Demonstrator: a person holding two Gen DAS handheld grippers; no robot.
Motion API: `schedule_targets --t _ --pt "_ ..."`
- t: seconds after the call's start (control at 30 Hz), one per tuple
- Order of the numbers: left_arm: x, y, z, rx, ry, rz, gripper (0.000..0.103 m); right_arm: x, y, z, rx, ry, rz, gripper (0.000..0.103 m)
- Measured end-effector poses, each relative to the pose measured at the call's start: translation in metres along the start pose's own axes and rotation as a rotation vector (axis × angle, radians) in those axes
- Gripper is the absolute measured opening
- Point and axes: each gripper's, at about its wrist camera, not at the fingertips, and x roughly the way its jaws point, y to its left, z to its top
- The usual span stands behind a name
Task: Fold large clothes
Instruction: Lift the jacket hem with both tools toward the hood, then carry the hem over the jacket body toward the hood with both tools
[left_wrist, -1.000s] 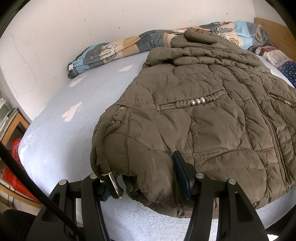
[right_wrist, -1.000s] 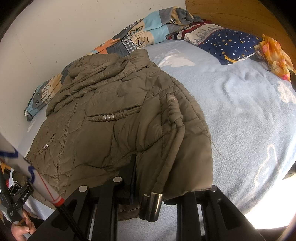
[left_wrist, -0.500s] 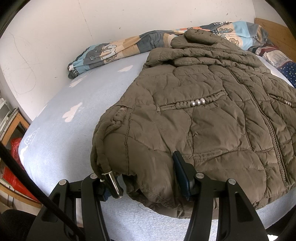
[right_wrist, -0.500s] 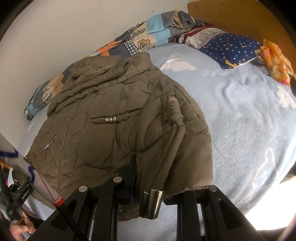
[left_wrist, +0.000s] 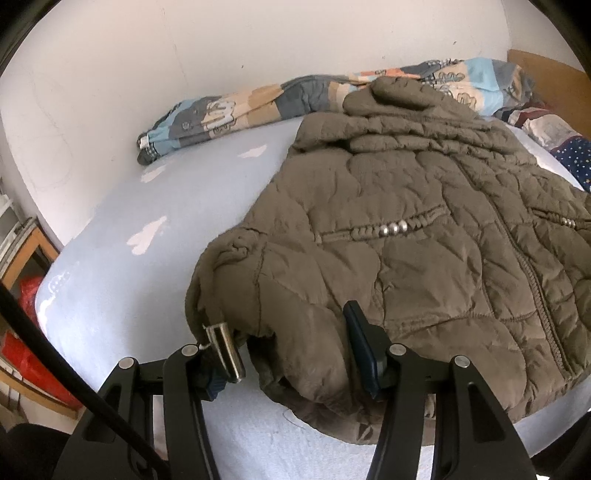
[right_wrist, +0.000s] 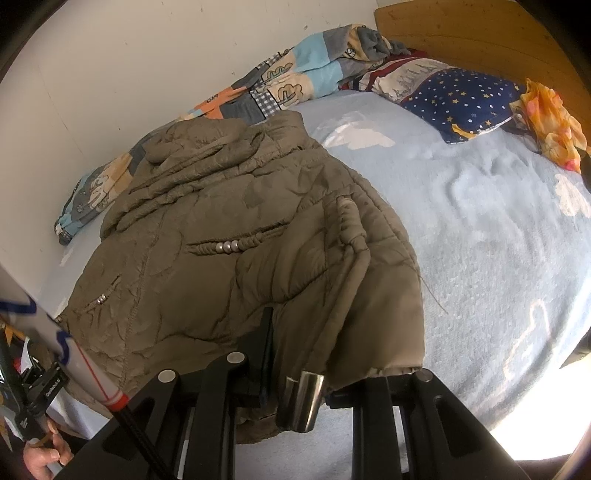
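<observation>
Your left tongs (left_wrist: 295, 347) gripped the hem of the olive quilted jacket (left_wrist: 424, 258) on the bed (left_wrist: 147, 295); your right tongs (right_wrist: 295, 350) pinched its other hem corner.

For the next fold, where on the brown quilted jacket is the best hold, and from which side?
Probably the bottom hem of the brown quilted jacket, one corner per gripper, approached from the near edge of the bed. It lies flat, hem nearest and collar far, so lifting both corners carries the lower half up evenly.
</observation>
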Motion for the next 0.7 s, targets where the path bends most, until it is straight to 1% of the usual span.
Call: schedule_targets --t 0.13,0.33,0.57,0.7 --pt "-0.007 0.002 0.007 -0.002 -0.032 -0.011 0.053 -0.008 0.001 0.007 -0.001 -0.031 0.022 0.021" --pt "-0.02 0.008 0.02 -0.028 -0.073 -0.03 0.052 -0.019 0.002 0.018 -0.004 -0.056 0.051 0.02" --pt "-0.027 0.015 0.046 -0.06 -0.11 -0.051 0.051 -0.034 0.007 0.038 -0.012 -0.097 0.092 0.019" --pt "-0.029 0.021 0.062 -0.073 -0.123 -0.078 0.051 -0.044 0.013 0.053 -0.024 -0.123 0.114 0.019"
